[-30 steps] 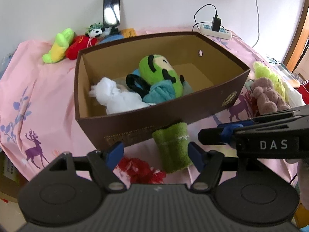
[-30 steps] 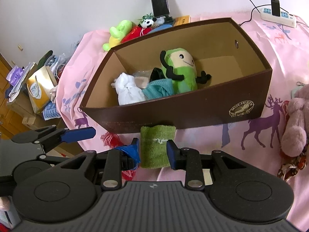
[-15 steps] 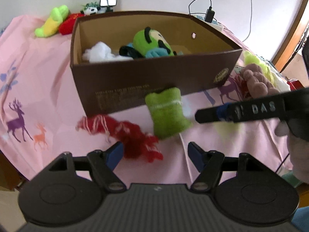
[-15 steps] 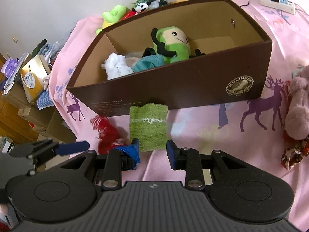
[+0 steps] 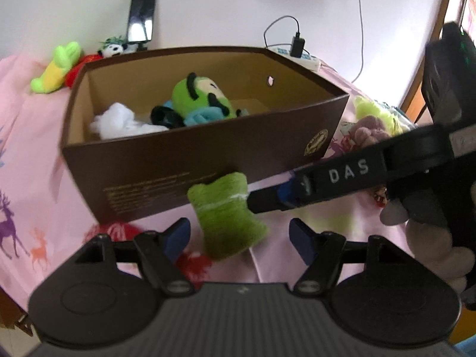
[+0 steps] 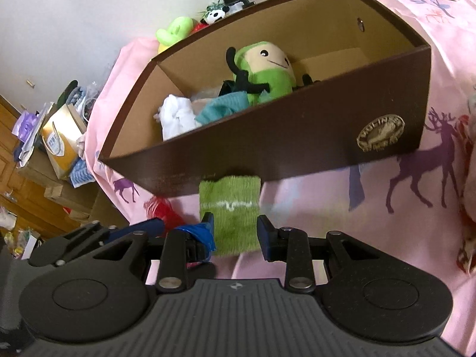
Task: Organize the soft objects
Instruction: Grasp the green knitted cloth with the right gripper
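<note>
While the right hand-held gripper (image 6: 233, 232) has the green knitted cloth (image 6: 230, 212) pinched between its narrowly parted blue-padded fingers, the cloth hangs lifted off the pink deer-print cover (image 6: 416, 184), just ahead of those fingers and right against the front wall of the brown cardboard box (image 6: 297, 142). In the left wrist view this same gripper comes in from the right with white letters "DAS" on its finger, its tip touching the cloth (image 5: 227, 214).

The left hand-held gripper (image 5: 239, 238) stands wide open and holds nothing; the cloth hangs just ahead of its gap, nearer the left finger. A red tasselled thing (image 5: 119, 230) lies on the cover beyond its left fingertip.

The box front carries a round gold emblem (image 6: 380, 134) ahead and to the right of the right gripper, its lettering too blurred to read; faint lines of small gold print on the front wall, seen in the left view, are likewise illegible. Inside the box lie a green plush doll (image 6: 264, 73) with a smiling beige face, a teal cloth (image 6: 223, 107) and a white cloth (image 6: 177, 116). Beyond the box are a yellow-green plush (image 5: 58, 67), a small panda toy (image 5: 114, 49) and a dark phone (image 5: 141, 16) standing against the wall. A pinkish-brown plush (image 5: 369, 129) lies to the right of the box.
</note>
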The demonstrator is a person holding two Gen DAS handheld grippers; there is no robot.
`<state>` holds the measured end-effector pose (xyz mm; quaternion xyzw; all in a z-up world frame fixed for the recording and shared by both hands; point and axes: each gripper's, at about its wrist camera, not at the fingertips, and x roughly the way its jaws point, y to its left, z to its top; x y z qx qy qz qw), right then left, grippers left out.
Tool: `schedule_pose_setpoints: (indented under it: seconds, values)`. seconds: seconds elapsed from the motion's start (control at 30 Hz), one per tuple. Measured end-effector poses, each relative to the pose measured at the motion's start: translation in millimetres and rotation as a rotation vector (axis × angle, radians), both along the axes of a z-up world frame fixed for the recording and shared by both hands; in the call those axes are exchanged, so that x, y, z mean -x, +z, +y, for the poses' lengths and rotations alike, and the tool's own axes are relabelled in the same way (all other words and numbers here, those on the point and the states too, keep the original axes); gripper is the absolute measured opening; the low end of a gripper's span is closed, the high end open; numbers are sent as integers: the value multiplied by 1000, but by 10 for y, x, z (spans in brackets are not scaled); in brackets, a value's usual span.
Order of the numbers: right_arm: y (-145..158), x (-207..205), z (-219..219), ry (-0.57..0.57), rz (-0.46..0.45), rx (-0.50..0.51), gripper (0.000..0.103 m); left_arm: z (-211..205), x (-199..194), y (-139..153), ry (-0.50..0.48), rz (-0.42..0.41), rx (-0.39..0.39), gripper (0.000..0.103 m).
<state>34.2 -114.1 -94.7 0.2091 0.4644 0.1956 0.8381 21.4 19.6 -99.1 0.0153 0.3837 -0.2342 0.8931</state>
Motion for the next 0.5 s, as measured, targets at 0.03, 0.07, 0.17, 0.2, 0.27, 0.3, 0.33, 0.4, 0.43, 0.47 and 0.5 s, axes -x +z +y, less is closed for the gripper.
schedule_pose_setpoints:
  seconds: [0.03,0.07,0.17,0.2,0.27,0.3,0.33,0.4,0.43,0.47,0.5]
  values:
    - [-11,-34,-5,5,1,-3,14,-23,-43,-29,-3,10,3,71]
    - [-22,-68,-5,13,2,-4,14,-27,-77,-54,-6,20,7,71]
    - [-53,-148,3,38,5,-9,15,-55,-165,-126,-2,42,4,71]
    - [-68,-171,5,47,8,-14,15,-57,-190,-149,5,49,0,71]
    - [-112,-218,20,69,21,-20,15,-55,-255,-198,22,70,0,71]
    - [-136,-239,34,82,25,-19,15,-53,-281,-220,30,81,0,71]
    - [-159,-254,52,95,28,-14,15,-47,-302,-239,38,91,1,71]
    - [-197,-294,77,115,32,-10,15,-45,-339,-269,55,103,8,71]
    - [-216,-316,85,122,37,-12,15,-44,-352,-277,59,108,15,71]
    - [-236,-339,92,128,44,-15,15,-45,-362,-285,61,112,25,71]
    - [-249,-355,95,132,52,-16,16,-52,-370,-288,62,115,30,71]
